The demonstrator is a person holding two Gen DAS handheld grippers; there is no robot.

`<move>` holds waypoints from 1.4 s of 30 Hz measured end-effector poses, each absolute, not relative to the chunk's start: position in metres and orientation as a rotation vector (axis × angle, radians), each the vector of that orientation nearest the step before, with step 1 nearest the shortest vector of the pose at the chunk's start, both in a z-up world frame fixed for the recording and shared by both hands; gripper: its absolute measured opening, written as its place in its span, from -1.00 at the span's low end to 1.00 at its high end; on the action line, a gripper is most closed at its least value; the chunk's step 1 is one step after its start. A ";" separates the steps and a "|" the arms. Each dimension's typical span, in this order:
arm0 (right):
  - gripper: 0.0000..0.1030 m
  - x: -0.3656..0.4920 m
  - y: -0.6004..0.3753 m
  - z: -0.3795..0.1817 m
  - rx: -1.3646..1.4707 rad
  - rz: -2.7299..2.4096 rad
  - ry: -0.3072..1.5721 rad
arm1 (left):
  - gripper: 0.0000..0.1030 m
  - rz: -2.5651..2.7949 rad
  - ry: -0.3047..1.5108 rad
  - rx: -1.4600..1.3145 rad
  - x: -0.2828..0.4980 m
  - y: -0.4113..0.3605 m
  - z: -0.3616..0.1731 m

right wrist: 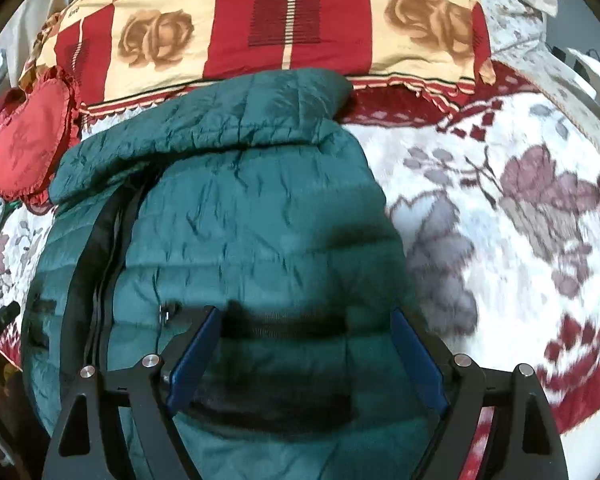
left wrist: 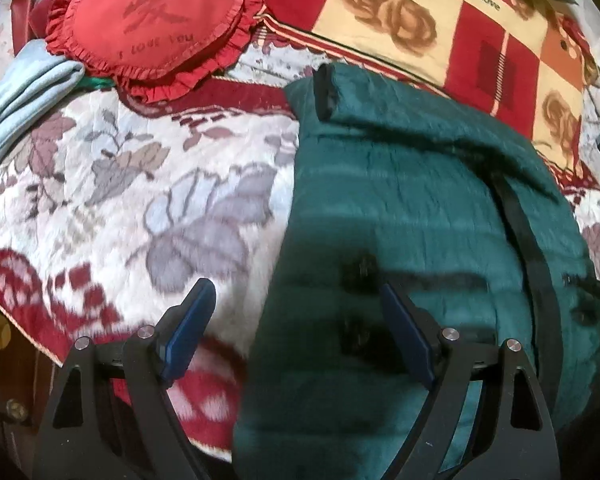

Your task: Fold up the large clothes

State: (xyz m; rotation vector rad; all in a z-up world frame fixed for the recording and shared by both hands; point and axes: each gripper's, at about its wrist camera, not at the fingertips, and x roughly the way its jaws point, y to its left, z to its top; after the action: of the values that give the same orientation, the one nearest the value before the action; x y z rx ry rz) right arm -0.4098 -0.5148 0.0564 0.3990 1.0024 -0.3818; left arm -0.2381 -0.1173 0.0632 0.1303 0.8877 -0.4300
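A dark green quilted puffer jacket lies on the bed with its sleeves folded in, a black zipper strip running down its front. In the right wrist view the jacket has a sleeve folded across its top. My left gripper is open and empty, hovering over the jacket's left edge; its left finger is over the bedspread. My right gripper is open and empty above the jacket's lower right part, over a black pocket zipper.
The floral red and white bedspread covers the bed. A red heart cushion and a checked rose pillow lie at the head. Folded light blue cloth is at far left. The bed's edge is near the left gripper.
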 end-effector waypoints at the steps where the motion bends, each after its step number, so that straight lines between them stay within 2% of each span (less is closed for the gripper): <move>1: 0.65 -0.412 -0.512 0.056 0.388 -0.382 1.007 | 0.66 -0.431 0.890 0.133 -0.241 -0.116 0.061; 9: 0.65 -0.436 -0.507 0.064 0.396 -0.384 0.987 | 0.66 -0.434 0.898 0.144 -0.254 -0.112 0.053; 14: 0.72 -0.453 -0.511 0.060 0.392 -0.414 1.014 | 0.65 -0.437 0.916 0.131 -0.258 -0.109 0.047; 24: 0.72 -0.487 -0.525 0.041 0.565 -0.336 0.989 | 0.65 -0.440 0.955 0.087 -0.266 -0.090 0.040; 26: 0.55 -0.488 -0.523 0.037 0.551 -0.324 0.983 | 0.65 -0.440 0.970 0.072 -0.267 -0.085 0.038; 28: -0.11 -0.489 -0.520 0.036 0.522 -0.321 0.977 | 0.65 -0.437 0.984 0.058 -0.267 -0.080 0.036; 29: -0.20 -0.493 -0.523 0.038 0.539 -0.313 0.952 | 0.65 -0.434 0.989 0.053 -0.267 -0.077 0.035; 30: -0.40 -0.496 -0.524 0.041 0.547 -0.310 0.940 | 0.65 -0.430 0.992 0.050 -0.268 -0.074 0.034; 31: -0.53 -0.498 -0.524 0.045 0.542 -0.306 0.930 | 0.65 -0.426 0.994 0.047 -0.269 -0.072 0.034; 33: -0.63 -0.502 -0.523 0.050 0.515 -0.307 0.924 | 0.65 -0.428 1.007 0.028 -0.271 -0.064 0.032; 39: -0.61 -0.503 -0.525 0.048 0.546 -0.284 0.930 | 0.65 -0.455 1.063 -0.037 -0.271 -0.047 0.025; 41: -0.19 -0.509 -0.532 0.047 0.609 -0.270 0.931 | 0.65 -0.472 1.077 -0.058 -0.273 -0.041 0.022; 42: 0.28 -0.512 -0.536 0.045 0.656 -0.254 0.931 | 0.65 -0.480 1.085 -0.067 -0.274 -0.039 0.021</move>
State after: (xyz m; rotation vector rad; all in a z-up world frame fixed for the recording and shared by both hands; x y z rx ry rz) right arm -0.5125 -0.5359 0.0450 0.6556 0.9312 -0.2539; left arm -0.2740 -0.0391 0.0208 -0.0671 1.0850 -0.4802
